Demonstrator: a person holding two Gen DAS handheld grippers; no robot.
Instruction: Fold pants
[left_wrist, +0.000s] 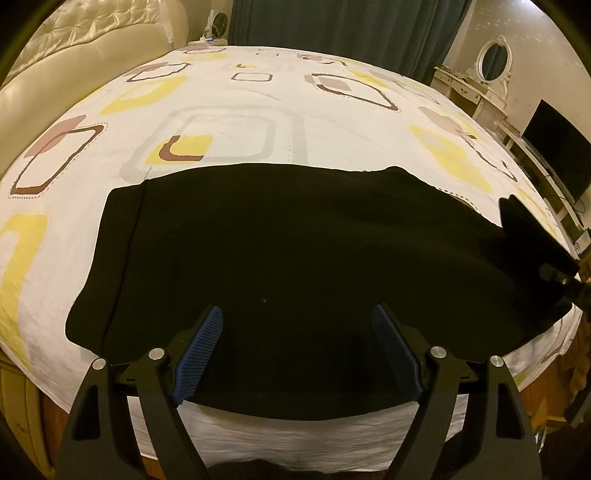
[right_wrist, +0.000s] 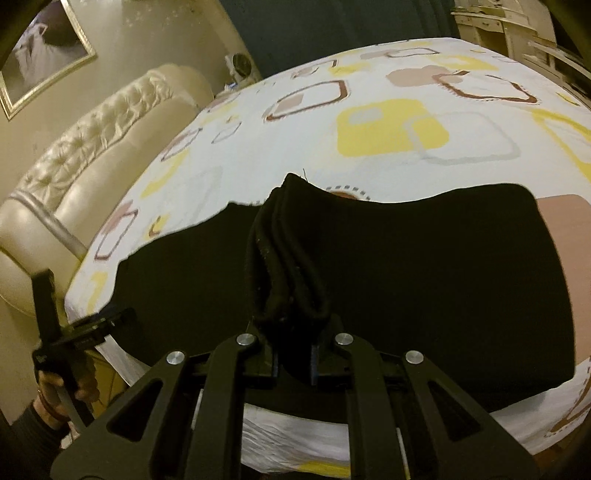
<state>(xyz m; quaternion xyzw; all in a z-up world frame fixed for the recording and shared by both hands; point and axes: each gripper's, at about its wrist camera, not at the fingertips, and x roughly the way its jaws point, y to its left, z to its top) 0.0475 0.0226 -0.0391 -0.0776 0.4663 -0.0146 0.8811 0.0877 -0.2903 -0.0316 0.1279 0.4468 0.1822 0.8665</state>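
Black pants (left_wrist: 295, 251) lie flat across the lower centre, on the bed (left_wrist: 258, 110). Left tool (left_wrist: 297, 314) hovers released above them; right tool (right_wrist: 293, 332) is clenched on a bunched fold.

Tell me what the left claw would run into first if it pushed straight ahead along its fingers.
Most likely the black pants. The left claw is open, and the dark cloth fills the view between and beyond its fingers. Depth is unclear, but it seems to point down at the fabric spread on the bed sheet.

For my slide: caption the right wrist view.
Right gripper shut on bunched edge of black fabric pants lying on patterned white bedsheet.
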